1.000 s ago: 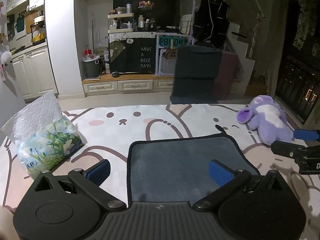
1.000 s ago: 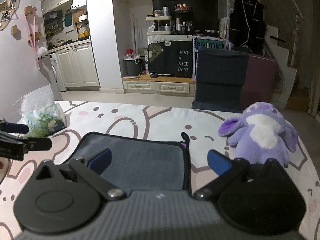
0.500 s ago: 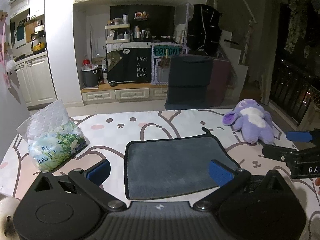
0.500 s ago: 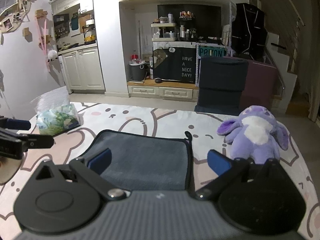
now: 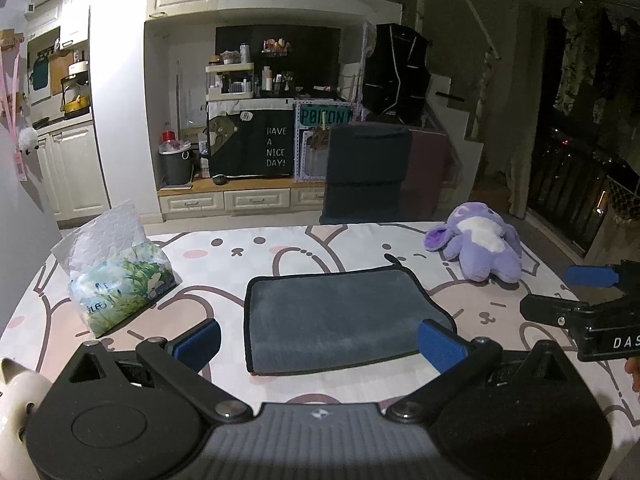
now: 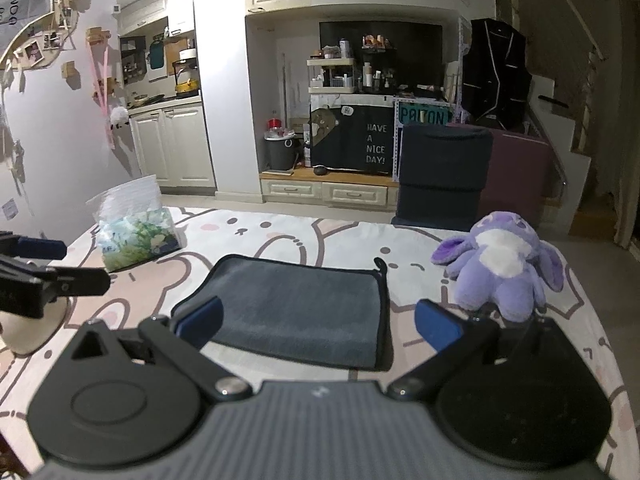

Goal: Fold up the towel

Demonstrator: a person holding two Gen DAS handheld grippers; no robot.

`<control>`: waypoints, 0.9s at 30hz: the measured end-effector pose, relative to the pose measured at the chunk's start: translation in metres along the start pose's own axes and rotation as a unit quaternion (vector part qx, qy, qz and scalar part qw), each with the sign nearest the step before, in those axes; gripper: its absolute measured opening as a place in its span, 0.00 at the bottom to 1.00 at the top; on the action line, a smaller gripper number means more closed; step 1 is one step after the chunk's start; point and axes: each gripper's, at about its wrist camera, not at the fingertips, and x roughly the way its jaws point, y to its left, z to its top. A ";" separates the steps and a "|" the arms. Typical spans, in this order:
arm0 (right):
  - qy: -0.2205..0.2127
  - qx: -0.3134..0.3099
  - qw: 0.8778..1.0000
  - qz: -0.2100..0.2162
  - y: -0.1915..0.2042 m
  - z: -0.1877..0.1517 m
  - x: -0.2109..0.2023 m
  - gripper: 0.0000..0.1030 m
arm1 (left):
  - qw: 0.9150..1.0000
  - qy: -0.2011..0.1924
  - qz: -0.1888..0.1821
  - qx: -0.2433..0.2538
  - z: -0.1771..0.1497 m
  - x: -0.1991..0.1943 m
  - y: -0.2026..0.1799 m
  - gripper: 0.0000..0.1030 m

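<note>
A grey towel with a black border lies folded flat on the table's bunny-print cloth; it also shows in the right wrist view. My left gripper is open and empty, held above the table just in front of the towel's near edge. My right gripper is open and empty, above the towel's near right part. The right gripper also shows at the right edge of the left wrist view, and the left gripper at the left edge of the right wrist view.
A tissue pack stands at the left of the table. A purple plush toy lies at the far right. A white round object sits at the near left corner. A dark chair stands behind the table.
Both grippers have pulled back and up from the towel, which now looks smaller and farther. The towel lies still. Both grippers stay open.
</note>
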 end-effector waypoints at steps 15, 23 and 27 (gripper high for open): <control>-0.007 -0.011 1.000 -0.012 0.015 -0.025 -0.045 1.00 | 1.000 -0.008 -0.004 0.007 -0.021 -0.030 -0.006 1.00; -0.014 -0.021 1.000 -0.008 0.021 -0.037 -0.063 1.00 | 1.000 -0.015 -0.001 0.015 -0.032 -0.043 -0.011 1.00; -0.019 -0.023 0.999 -0.011 0.023 -0.041 -0.071 1.00 | 1.000 -0.014 -0.002 0.017 -0.036 -0.048 -0.012 1.00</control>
